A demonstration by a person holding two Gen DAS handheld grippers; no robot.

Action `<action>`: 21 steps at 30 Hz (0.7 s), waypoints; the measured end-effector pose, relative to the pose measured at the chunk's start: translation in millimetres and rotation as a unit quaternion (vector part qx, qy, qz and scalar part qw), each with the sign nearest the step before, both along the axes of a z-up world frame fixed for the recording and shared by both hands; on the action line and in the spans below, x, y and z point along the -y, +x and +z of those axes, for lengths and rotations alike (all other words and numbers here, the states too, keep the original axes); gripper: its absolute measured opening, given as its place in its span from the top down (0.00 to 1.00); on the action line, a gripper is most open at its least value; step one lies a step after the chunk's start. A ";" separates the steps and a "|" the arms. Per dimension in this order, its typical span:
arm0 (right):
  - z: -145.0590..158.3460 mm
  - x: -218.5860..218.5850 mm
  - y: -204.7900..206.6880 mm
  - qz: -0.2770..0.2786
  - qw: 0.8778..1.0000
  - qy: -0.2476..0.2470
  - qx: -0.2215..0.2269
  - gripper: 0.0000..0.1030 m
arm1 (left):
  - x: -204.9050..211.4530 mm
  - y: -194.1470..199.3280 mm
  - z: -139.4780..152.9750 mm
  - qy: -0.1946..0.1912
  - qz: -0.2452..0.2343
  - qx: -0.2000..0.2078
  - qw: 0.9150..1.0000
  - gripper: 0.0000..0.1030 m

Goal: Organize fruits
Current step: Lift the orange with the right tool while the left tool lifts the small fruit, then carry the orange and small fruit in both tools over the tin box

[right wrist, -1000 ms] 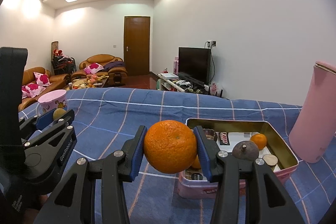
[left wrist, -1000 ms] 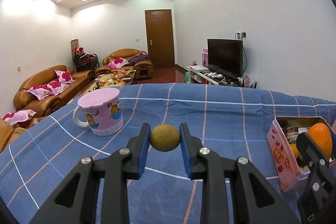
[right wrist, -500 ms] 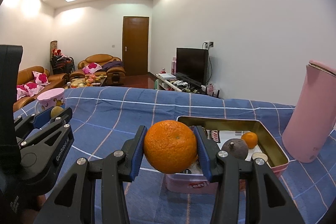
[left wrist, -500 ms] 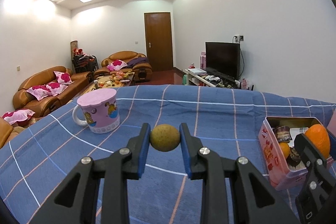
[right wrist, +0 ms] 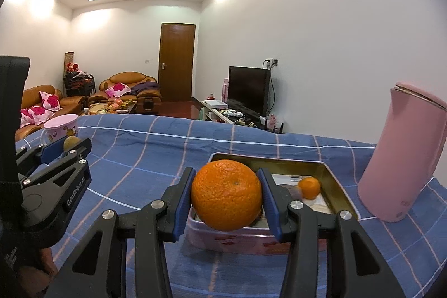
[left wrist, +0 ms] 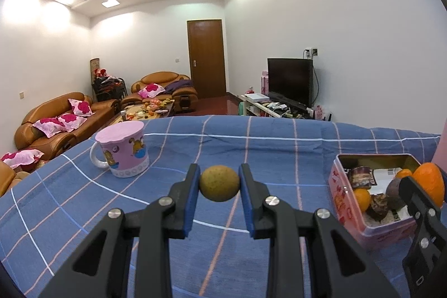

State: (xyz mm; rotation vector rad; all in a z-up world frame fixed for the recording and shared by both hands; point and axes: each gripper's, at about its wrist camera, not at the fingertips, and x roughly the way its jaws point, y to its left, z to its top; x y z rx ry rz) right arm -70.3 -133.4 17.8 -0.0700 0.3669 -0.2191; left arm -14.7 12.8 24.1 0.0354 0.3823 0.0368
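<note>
My left gripper (left wrist: 220, 183) is shut on a small yellow-green round fruit (left wrist: 219, 183), held above the blue checked cloth. My right gripper (right wrist: 226, 196) is shut on a large orange (right wrist: 226, 195), held just in front of and above the near edge of a pink tin box (right wrist: 245, 238). The pink tin box (left wrist: 346, 210) holds a small orange (right wrist: 309, 187), a dark purple fruit (left wrist: 394, 193) and wrapped items. In the left wrist view the right gripper (left wrist: 424, 219) with the orange (left wrist: 428, 185) shows at the right edge.
A pink lidded mug (left wrist: 121, 151) stands on the cloth to the left. A tall pink flask (right wrist: 405, 155) stands right of the tin. The cloth-covered table (left wrist: 251, 141) ends at a far edge, with sofas, a door and a TV beyond.
Both grippers have moved right and closer to the tin while holding their fruits. The orange now sits over the tin's near edge.
</note>
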 end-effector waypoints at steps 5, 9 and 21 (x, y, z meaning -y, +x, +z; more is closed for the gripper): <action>0.8 14.9 -4.2 -0.010 1.000 0.000 0.001 0.54 | 12.7 -3.0 0.7 0.001 -0.011 0.002 1.000 0.71; 1.1 22.8 -7.9 -0.014 1.000 -0.004 0.003 0.54 | 24.8 -5.3 1.4 0.005 -0.023 0.003 1.000 0.71; 2.6 56.9 -14.2 -0.045 0.999 -0.013 0.004 0.54 | 65.2 -7.1 1.2 0.009 -0.062 -0.002 0.998 0.71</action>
